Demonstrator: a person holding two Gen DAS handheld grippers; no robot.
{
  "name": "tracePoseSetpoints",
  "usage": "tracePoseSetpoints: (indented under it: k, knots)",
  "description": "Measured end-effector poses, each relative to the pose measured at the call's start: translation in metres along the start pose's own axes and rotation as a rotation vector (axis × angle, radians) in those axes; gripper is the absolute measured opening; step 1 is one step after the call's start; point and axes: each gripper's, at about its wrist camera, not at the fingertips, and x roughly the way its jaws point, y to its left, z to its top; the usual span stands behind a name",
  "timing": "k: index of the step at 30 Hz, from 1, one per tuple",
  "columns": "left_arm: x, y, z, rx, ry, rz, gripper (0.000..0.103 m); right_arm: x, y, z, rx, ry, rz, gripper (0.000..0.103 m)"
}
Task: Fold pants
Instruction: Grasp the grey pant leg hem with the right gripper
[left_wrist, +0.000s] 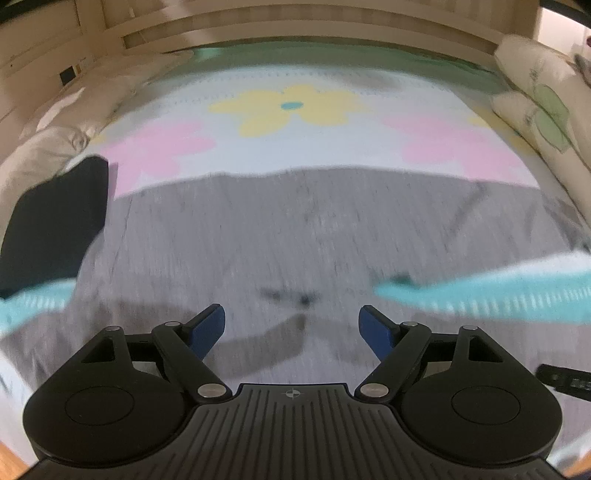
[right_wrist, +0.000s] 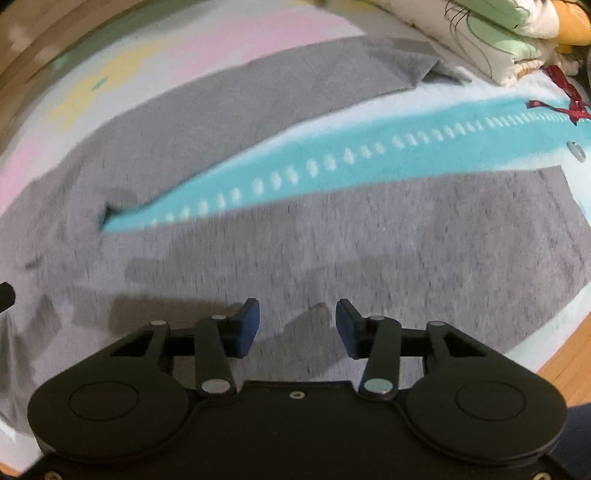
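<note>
A bed with a floral blanket in white, pink, yellow and teal fills both views, and the grey pants lie spread flat on it, their two legs running away to the right and parted by a wedge of teal. The left gripper hovers over the waist end and the right gripper over the near leg, both with jaws wide apart and holding nothing. My guess is the long axis runs left to right across both grippers, so the right one is nearer the cuffs; pillows and a black cloth sit at the edges.
</note>
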Motion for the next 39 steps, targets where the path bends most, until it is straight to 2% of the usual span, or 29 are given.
tracePoseSetpoints:
  k: [3,7,12,14,16,17,18,21,24,28,30,31,34,35,36,37,39]
  knots:
    - [0.014,-0.001,0.030,0.019,-0.005,0.006,0.079,-0.005,0.003,0.027,0.003,-0.043,-0.007,0.057]
    - [0.050,-0.007,0.050,0.049,0.035,-0.010,0.079,0.001,0.012,0.077,-0.006,-0.070,-0.023,0.059]
    - [0.113,-0.010,0.048,0.083,0.191,-0.022,0.078,0.037,0.024,0.143,0.048,-0.037,-0.031,0.059]
    - [0.130,-0.007,0.042,0.088,0.245,-0.037,0.078,0.052,0.029,0.165,0.089,-0.053,-0.040,0.059]
    - [0.143,-0.004,0.032,0.102,0.299,-0.014,0.078,0.067,0.034,0.186,0.111,-0.063,-0.058,0.064]
    - [0.147,0.000,0.028,0.100,0.315,-0.011,0.080,0.077,0.037,0.200,0.120,-0.064,-0.072,0.071]
    - [0.148,0.003,0.026,0.088,0.307,-0.021,0.080,0.085,0.040,0.210,0.129,-0.066,-0.085,0.074]
    - [0.147,0.007,0.025,0.079,0.309,-0.035,0.080,0.110,0.047,0.239,0.180,-0.080,-0.099,0.075]
    - [0.147,0.006,0.024,0.084,0.310,-0.027,0.080,0.135,0.052,0.260,0.234,-0.061,-0.107,0.086]
    - [0.149,0.000,0.025,0.125,0.293,-0.015,0.080,0.163,0.056,0.277,0.257,-0.014,-0.143,0.087]
    - [0.145,-0.004,0.023,0.130,0.287,-0.013,0.080,0.172,0.057,0.274,0.272,0.031,-0.168,0.084]
    - [0.144,-0.004,0.023,0.125,0.285,-0.014,0.080,0.177,0.054,0.272,0.284,0.058,-0.174,0.078]
    - [0.139,-0.002,0.026,0.102,0.270,-0.017,0.079,0.170,0.051,0.261,0.277,0.001,-0.218,0.055]
    - [0.136,0.001,0.029,0.096,0.257,-0.020,0.079,0.165,0.050,0.255,0.260,-0.006,-0.205,0.040]
    - [0.132,0.002,0.032,0.092,0.240,-0.025,0.079,0.160,0.049,0.251,0.236,0.003,-0.184,0.031]
    - [0.129,0.004,0.035,0.085,0.222,-0.031,0.079,0.155,0.046,0.247,0.214,0.016,-0.144,0.017]
    - [0.120,0.008,0.044,0.053,0.191,-0.052,0.079,0.143,0.035,0.235,0.210,0.047,-0.088,0.015]
